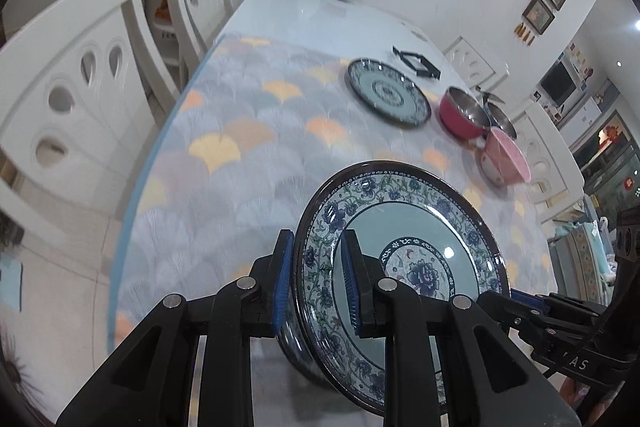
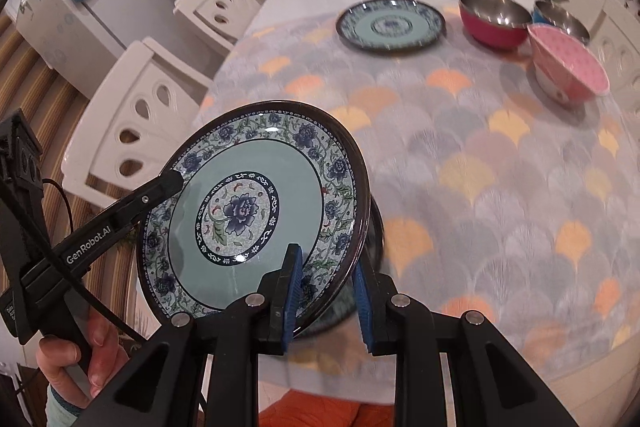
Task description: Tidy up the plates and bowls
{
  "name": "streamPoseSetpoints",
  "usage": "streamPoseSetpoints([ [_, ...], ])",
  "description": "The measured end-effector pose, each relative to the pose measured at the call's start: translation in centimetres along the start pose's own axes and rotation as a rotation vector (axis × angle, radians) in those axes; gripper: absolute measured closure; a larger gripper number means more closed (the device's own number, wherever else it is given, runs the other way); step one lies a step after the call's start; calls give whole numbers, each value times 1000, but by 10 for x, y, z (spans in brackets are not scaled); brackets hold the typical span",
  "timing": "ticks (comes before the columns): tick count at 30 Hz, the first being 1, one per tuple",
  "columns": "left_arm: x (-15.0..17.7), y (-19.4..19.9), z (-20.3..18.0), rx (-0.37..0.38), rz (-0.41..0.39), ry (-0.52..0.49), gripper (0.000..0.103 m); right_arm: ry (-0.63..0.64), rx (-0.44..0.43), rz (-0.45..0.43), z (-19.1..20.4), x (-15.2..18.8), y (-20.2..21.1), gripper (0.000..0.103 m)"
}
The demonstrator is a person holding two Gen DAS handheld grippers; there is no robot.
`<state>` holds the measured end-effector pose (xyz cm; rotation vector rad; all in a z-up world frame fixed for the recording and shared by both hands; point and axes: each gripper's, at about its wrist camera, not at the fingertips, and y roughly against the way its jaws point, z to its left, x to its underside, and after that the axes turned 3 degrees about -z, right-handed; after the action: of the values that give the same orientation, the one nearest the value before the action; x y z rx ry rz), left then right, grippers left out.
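Plate-carrying is the job now. On the left, the left hand-held gripper (image 1: 316, 283) pinches one rim of the flowered plate (image 1: 404, 267). On the right, the right hand-held gripper (image 2: 326, 297) pinches the other rim. The plate hangs tilted above the tabletop (image 2: 500, 187). Keep both hands level, then set it gently on the far plate (image 2: 390, 23), away from the pink bowl (image 2: 568, 69).
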<state>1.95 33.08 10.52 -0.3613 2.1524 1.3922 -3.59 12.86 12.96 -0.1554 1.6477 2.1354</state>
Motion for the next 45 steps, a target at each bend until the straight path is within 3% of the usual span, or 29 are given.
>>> streamPoseSetpoints([
  [8, 31, -12, -1, -17, 54, 1, 84, -8, 21, 68, -10, 23, -14, 78],
  [17, 44, -29, 1, -36, 102, 3, 83, 0, 53, 131, -13, 33, -34, 77],
  [45, 20, -56, 12, -20, 148, 14, 81, -19, 98, 212, -16, 17, -72, 74],
])
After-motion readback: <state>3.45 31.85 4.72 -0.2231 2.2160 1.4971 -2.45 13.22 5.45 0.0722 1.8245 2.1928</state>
